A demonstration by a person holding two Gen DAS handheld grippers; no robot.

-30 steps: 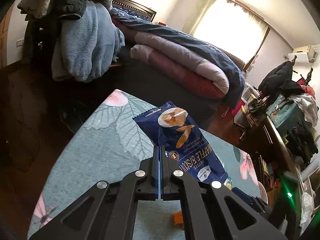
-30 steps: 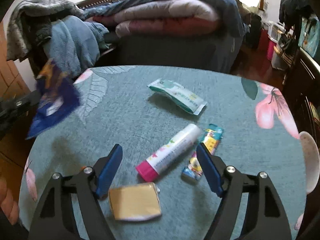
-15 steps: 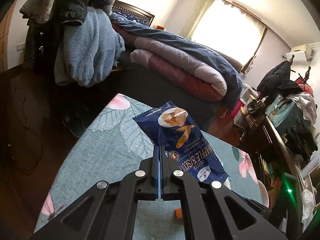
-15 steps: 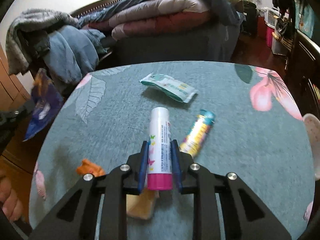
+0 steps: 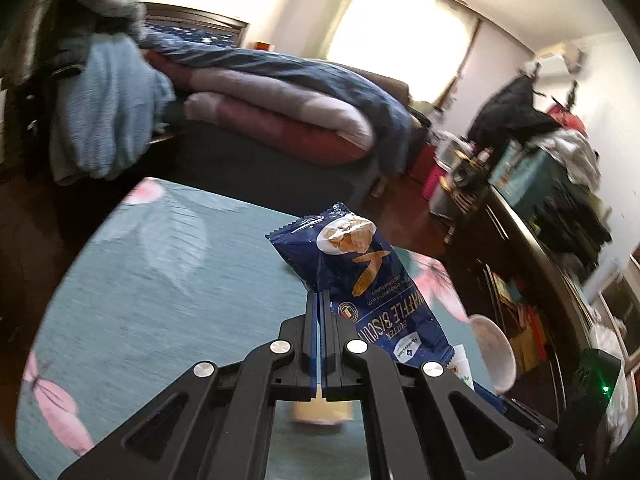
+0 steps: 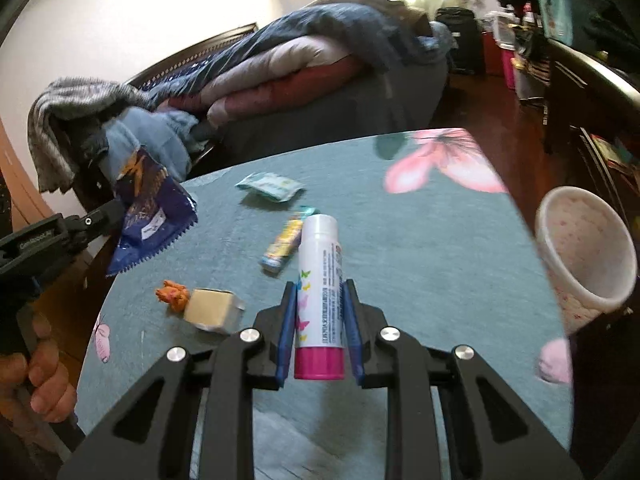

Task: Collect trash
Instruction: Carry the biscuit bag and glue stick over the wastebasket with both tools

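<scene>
Lifted off the tabletop (image 6: 420, 216) since a second ago, a white, pink-capped glue stick (image 6: 319, 292) is clamped by the right tongs (image 6: 319, 312); a crinkled blue biscuit wrapper (image 5: 360, 280) is pinched by the fully closed left tongs (image 5: 319, 320).

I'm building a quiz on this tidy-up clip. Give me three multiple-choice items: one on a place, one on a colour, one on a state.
1. Where is the pale cup?
A. table's right edge
B. on the bed
C. in a claw

2. The glue stick's base is:
A. green
B. pink
C. black

3. The left claw is:
A. wide open, empty
B. shut on the blue waffle biscuit wrapper
C. out of view

Key:
1 A, it stands at the cloth's right rim.
2 B, pink end between the right claw's pads.
3 B, the wrapper is pinched.
</scene>
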